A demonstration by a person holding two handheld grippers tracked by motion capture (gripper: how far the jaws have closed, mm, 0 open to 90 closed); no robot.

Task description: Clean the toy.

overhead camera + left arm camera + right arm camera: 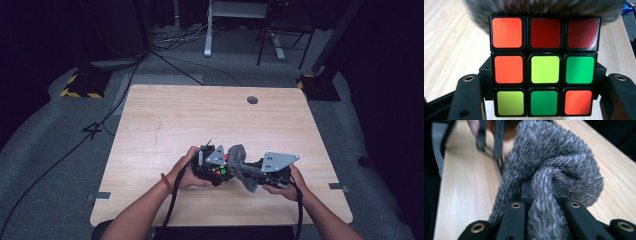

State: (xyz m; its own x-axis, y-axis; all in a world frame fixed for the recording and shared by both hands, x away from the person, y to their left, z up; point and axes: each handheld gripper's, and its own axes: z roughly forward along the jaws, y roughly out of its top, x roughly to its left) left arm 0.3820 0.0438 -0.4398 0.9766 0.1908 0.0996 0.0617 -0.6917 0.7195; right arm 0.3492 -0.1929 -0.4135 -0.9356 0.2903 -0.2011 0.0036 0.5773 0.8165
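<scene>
Your left gripper clamps the puzzle cube above the table (near edge); your right gripper pinches the grey fuzzy cloth, which seems to press against the cube's far side.

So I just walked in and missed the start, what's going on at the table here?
A person holds a gripper in each hand over the wooden table. The left gripper is shut on a scrambled puzzle cube. The right gripper is shut on a fuzzy grey cloth, bunched against the cube's far side, apparently wiping it.
</scene>
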